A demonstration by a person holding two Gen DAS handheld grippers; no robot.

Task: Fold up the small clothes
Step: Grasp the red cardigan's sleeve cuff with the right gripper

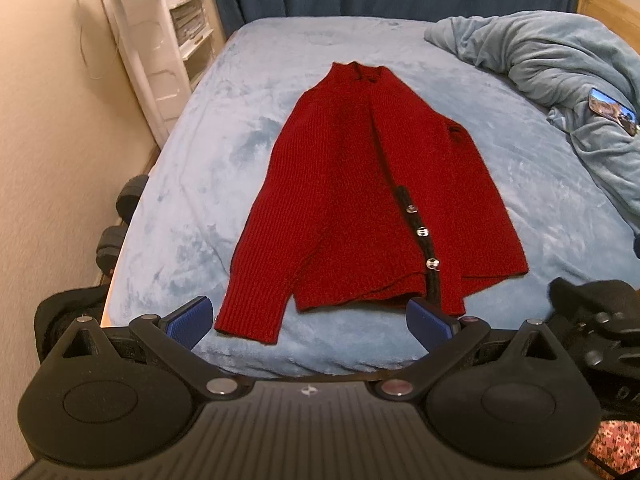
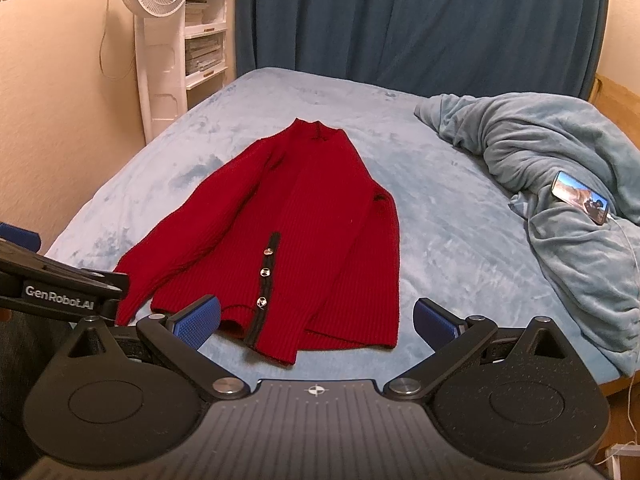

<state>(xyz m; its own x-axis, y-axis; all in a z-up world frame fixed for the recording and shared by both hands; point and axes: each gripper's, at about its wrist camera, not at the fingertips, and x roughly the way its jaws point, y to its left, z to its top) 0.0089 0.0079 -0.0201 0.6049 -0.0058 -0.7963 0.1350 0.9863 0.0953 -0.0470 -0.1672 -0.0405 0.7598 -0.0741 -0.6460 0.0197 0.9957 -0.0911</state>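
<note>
Fingers, left gripper (image 1: 310,322): spread wide, blue pads (image 1: 188,317) empty, hovering at the near edge of the bed, just short of the hem of the cardigan.
Fingers, right gripper (image 2: 316,322): also wide apart, nothing between the pads (image 2: 198,320), poised over the near hem.
Cardigan (image 1: 372,196): red knit, lying flat on the bed, collar toward the far end, hem toward the grippers; both sleeves folded in over the body, black button strip (image 2: 264,276) with three shiny buttons near the hem.
Bed (image 1: 192,184): covered with a pale blue fleecy sheet, cardigan around its middle.
Blanket (image 2: 560,184): grey-blue, bunched in a heap on the right side of the bed, well apart from the cardigan.
Phone (image 2: 581,197): resting on the blanket, screen lit.
Fan (image 2: 154,32): white, standing by the wall left of the bed.
Curtain (image 2: 400,20): dark blue, hanging behind the far end of the bed.
</note>
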